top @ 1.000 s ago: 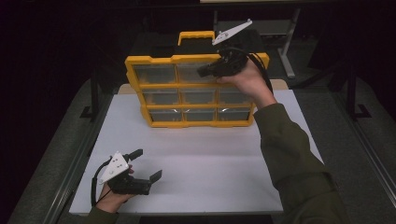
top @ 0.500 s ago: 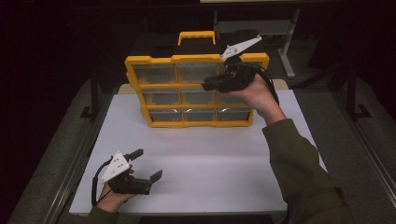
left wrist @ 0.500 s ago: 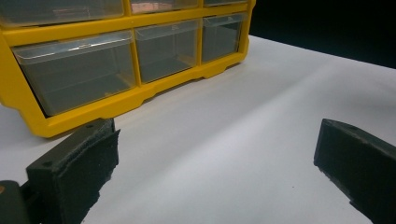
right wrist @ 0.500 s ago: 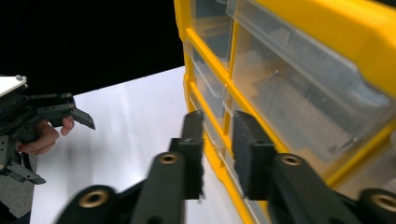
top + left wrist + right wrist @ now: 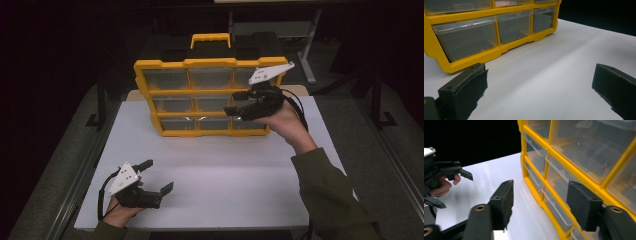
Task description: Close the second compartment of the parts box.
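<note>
organizer (image 5: 200, 97): yellow plastic drawer cabinet standing upright, upper middle of the high view, at the far end of the white table (image 5: 225, 190). Nine clear drawers in three rows, black carry handle (image 5: 210, 37) on top.

right gripper (image 5: 237, 111): up against the cabinet's right column, around the middle and bottom rows. Jaws have just been opening, roughly halfway apart now, nothing between them.

left gripper (image 5: 159, 176): lower left of the high view, parked low over the table, jaws wide, holding nothing.

handling: looks light and stiff, drawers seem empty, so it'll probably slide or tip back if pushed hard. Glossy plastic, likely slippery.

where to grab: drawer's front lip (image 5: 554, 196) to pull one out; top handle to lift it all.
</note>
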Demonstrator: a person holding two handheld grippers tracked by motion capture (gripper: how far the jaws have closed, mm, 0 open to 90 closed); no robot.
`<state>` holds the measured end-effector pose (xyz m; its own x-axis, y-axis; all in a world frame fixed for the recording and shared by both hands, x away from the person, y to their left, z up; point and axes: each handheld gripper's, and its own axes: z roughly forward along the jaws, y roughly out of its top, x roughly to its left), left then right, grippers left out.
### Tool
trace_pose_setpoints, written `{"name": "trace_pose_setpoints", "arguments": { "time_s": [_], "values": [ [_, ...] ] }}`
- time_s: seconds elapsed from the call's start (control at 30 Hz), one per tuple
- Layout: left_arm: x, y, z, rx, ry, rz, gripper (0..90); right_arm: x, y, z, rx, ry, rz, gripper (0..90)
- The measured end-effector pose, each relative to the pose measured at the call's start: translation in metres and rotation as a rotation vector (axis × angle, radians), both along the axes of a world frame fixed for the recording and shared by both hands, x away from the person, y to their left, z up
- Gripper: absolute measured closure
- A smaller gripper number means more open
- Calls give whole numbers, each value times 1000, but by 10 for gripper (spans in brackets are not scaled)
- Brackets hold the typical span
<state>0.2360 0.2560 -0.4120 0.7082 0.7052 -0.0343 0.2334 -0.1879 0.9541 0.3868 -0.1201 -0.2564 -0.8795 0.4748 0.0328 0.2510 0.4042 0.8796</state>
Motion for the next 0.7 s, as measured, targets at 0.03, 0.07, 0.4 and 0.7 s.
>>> {"name": "trace_pose_setpoints", "arguments": {
  "time_s": [0.03, 0.07, 0.4, 0.7],
  "values": [
    [0, 0, 0, 0, 1, 0, 0, -1, -2, -2, 3, 0, -3, 342],
    [0, 0, 0, 0, 0, 1, 0, -3, -4, -4, 4, 2, -6, 329],
    [1, 1, -1, 4, 2, -2, 0, -19, -19, -27, 27, -19, -47, 193],
    [2, 1, -1, 8, -1, -4, 0, -42, -38, -56, 54, -29, -108, 128]
  ]
}}
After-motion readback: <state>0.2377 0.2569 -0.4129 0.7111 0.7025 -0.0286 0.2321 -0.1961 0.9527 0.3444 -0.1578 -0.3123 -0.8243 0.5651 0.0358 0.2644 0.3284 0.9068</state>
